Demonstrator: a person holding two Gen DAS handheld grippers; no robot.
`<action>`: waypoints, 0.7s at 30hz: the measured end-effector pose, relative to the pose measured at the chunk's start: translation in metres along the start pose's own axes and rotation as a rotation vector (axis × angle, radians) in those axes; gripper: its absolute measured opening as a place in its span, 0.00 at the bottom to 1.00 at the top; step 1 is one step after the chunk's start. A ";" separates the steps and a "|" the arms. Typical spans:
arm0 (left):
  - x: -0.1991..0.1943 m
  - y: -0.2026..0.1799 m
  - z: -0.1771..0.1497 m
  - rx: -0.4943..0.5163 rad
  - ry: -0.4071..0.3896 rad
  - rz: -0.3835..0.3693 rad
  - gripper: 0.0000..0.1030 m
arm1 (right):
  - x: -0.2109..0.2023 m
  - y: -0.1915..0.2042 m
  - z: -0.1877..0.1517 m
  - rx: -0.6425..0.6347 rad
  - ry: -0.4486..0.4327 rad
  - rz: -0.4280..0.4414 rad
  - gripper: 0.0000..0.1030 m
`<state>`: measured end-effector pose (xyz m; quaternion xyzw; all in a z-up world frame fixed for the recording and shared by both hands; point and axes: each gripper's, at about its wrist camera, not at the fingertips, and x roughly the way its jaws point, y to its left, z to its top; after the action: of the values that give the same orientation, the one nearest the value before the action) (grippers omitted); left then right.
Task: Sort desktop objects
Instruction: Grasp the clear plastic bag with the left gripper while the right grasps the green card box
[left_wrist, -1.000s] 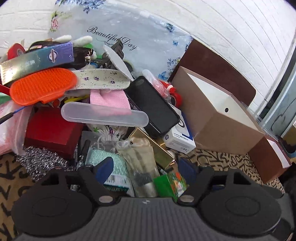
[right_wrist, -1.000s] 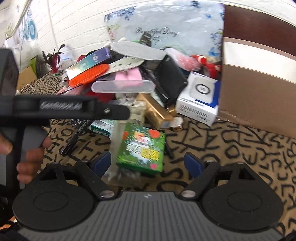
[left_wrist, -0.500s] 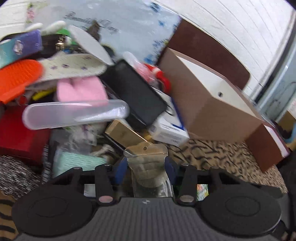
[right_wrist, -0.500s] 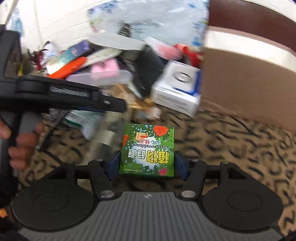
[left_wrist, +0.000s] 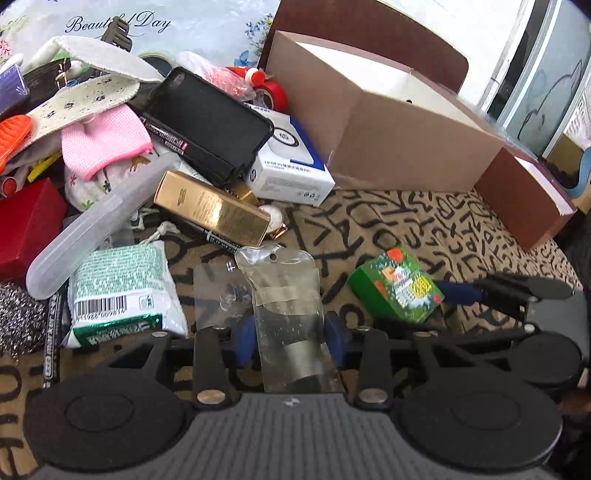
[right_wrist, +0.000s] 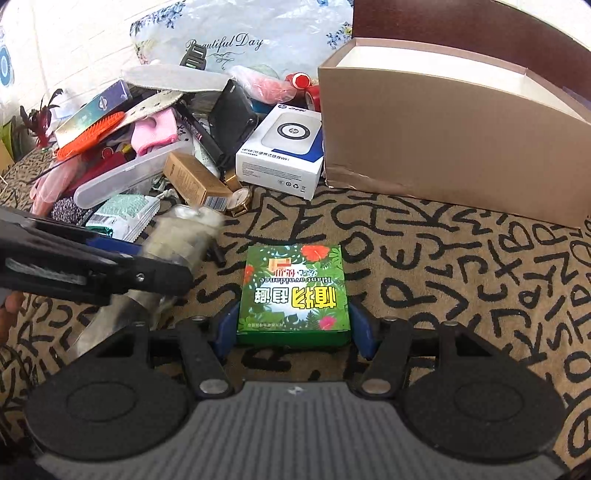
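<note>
Both tools had dropped onto the table. The left tool (left_wrist: 290, 338) was closing around the clear bag (left_wrist: 286, 314); the right tool (right_wrist: 293, 326) was clamped on the green box (right_wrist: 293, 291), ready for sorting.

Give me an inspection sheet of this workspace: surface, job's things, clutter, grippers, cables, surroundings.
Surface: tablecloth with black letter pattern, bare in front of the pile.
Job's things: clear plastic pouch between the left gripper's pads; green box between the right gripper's pads; open cardboard box behind.
Clutter: heap holding a black phone, gold box, white HP box, pink cloth, clear plastic case, red box.
Grippers: left gripper closing on the pouch; right gripper clamped on the green box.
Cables: nothing seen.
Surroundings: white brick wall, flowered bag reading Beautiful Day.
</note>
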<state>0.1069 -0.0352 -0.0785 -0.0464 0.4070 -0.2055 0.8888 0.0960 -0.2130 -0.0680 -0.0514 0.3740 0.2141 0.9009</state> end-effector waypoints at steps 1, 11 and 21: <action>0.000 -0.001 0.002 -0.004 0.001 0.001 0.37 | 0.000 0.000 0.000 -0.002 0.001 -0.002 0.59; 0.005 -0.013 0.003 0.064 0.015 0.002 0.42 | -0.001 0.003 0.002 -0.003 0.013 -0.019 0.61; 0.007 -0.016 0.002 0.083 0.013 -0.022 0.36 | 0.003 0.005 0.004 -0.030 0.004 -0.030 0.58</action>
<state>0.1077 -0.0525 -0.0779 -0.0124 0.4033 -0.2323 0.8850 0.0983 -0.2060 -0.0671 -0.0711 0.3716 0.2059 0.9025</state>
